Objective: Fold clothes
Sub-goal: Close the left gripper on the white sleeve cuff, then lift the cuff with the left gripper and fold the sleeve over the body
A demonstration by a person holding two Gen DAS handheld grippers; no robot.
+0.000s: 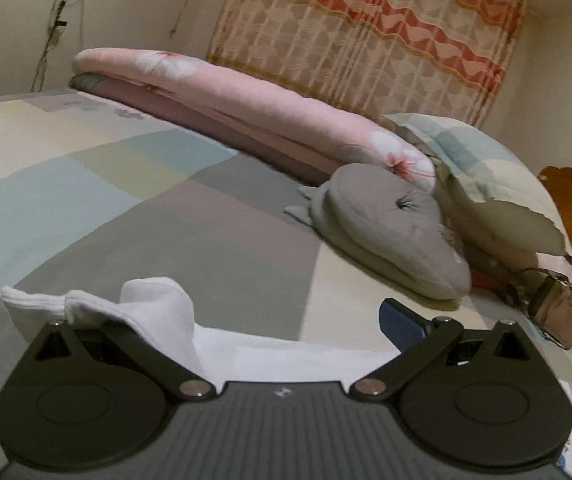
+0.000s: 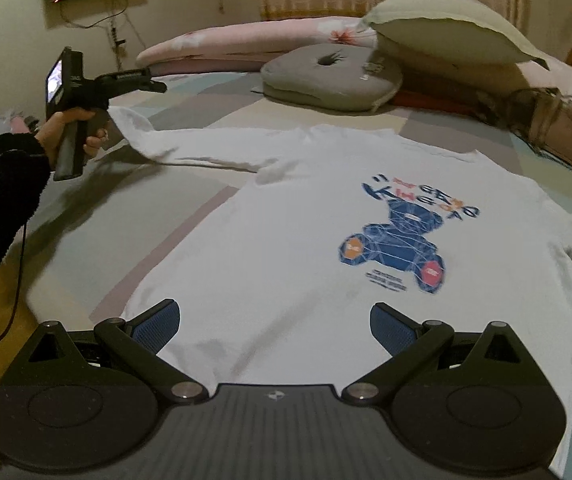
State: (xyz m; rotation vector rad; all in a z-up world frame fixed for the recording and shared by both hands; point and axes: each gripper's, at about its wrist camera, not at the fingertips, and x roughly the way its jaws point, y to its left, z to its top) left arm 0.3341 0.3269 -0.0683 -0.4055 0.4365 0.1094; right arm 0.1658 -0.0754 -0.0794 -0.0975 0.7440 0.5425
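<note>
- Shirt (image 2: 286,248) lies flat on the bed (image 2: 98,240), print up.
- Right gripper (image 2: 274,326) hovers released over the hem.
- Left gripper (image 1: 246,320), jaws spread, touches the sleeve (image 1: 98,304) cuff; any grasp cannot be told.
- Farther off, the cushion (image 2: 330,76): the sleeve may slip and bunch.

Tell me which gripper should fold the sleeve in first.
Left. The left gripper is already at the cuff of the white shirt, cloth bunched between its open fingers. The right gripper hangs open over the hem, far from either sleeve.
</note>
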